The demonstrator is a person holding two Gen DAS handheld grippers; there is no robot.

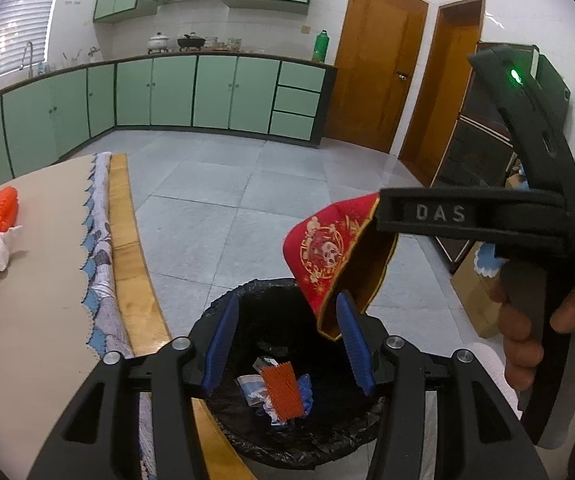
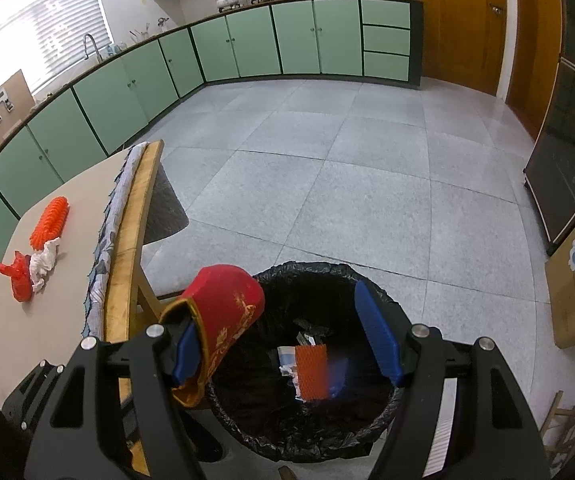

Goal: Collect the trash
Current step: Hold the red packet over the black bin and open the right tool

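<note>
Green cabinets (image 2: 247,44) curve across the top of both views, with grey tiled floor (image 2: 367,184) filling the middle. Low in each frame stands a bin (image 2: 383,420) with a black liner, set just beside the table (image 2: 19,288) at the left, probably so that trash can go straight from tabletop to bin. Some is already inside: an orange mesh sleeve (image 2: 311,372) on scraps of blue and white wrapper.

At lower left of the right wrist view, a red envelope (image 2: 223,300) with gold print is slipped over one finger of the right gripper (image 2: 287,348). Its jaws stand wide apart and pinch nothing; the envelope seems only to hang there, which may be why it has not dropped. In the left wrist view it hangs right of centre, above the bin's rim.

Left gripper (image 1: 287,344) hovers over the bin's mouth, jaws open and empty, one pad just beside the envelope's lower edge, likely to pull it free.

Still on the table at far left: an orange mesh roll (image 2: 51,216), a white tissue (image 2: 45,264) and a red scrap (image 2: 17,280).
</note>
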